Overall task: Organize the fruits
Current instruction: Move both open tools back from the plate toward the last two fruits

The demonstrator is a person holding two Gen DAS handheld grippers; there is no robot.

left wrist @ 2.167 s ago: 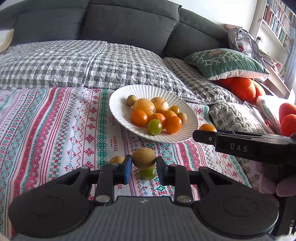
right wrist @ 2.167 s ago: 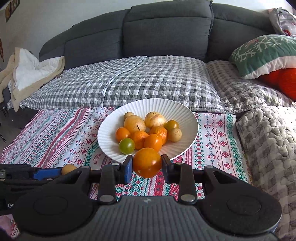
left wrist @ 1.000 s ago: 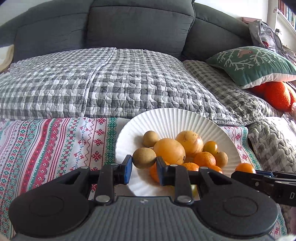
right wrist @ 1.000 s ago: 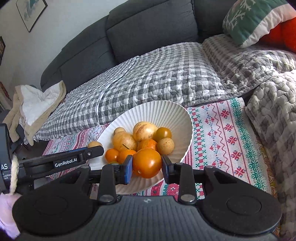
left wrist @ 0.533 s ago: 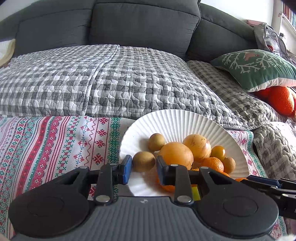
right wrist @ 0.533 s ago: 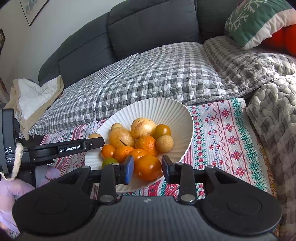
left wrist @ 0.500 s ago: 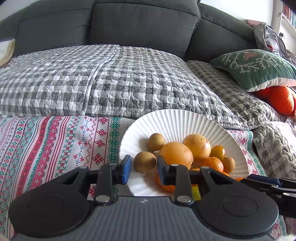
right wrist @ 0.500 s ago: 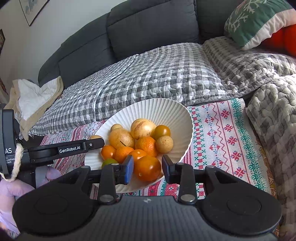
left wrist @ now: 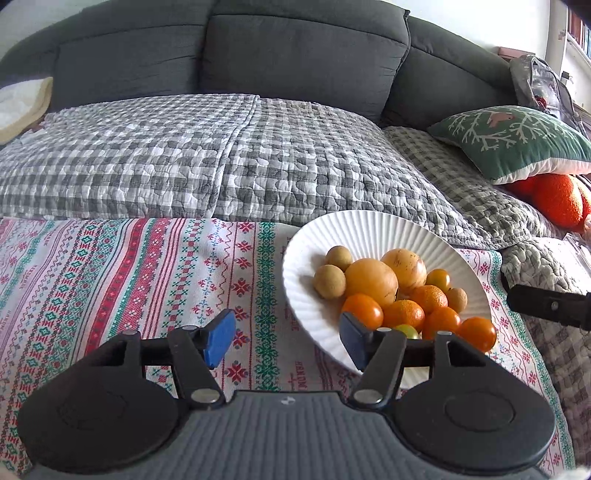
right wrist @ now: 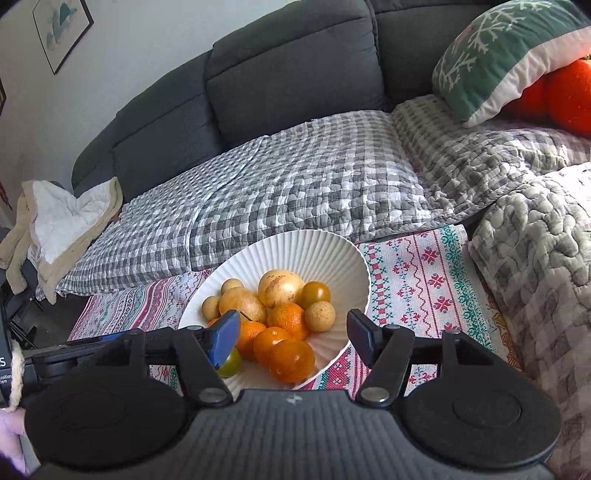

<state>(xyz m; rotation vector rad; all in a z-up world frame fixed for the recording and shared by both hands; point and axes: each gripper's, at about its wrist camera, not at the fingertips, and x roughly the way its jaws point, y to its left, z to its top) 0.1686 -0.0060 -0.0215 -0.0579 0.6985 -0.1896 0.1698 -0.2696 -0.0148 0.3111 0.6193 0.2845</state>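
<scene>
- grey sofa backs a patterned cloth.
- left gripper: jaws just parted, nothing between; white plate right.
- right gripper: jaws just parted over orange tomato, clear.

Both hand-held grippers released fruit onto plate

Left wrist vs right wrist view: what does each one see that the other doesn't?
Left wrist only: a bag at the sofa's far end, and bare patterned tablecloth between the open left gripper.

Right wrist only: framed picture, cream blanket, and an orange tomato lying free between the open right gripper.

Both: white plate of fruit, green cushion, grey sofa.
</scene>
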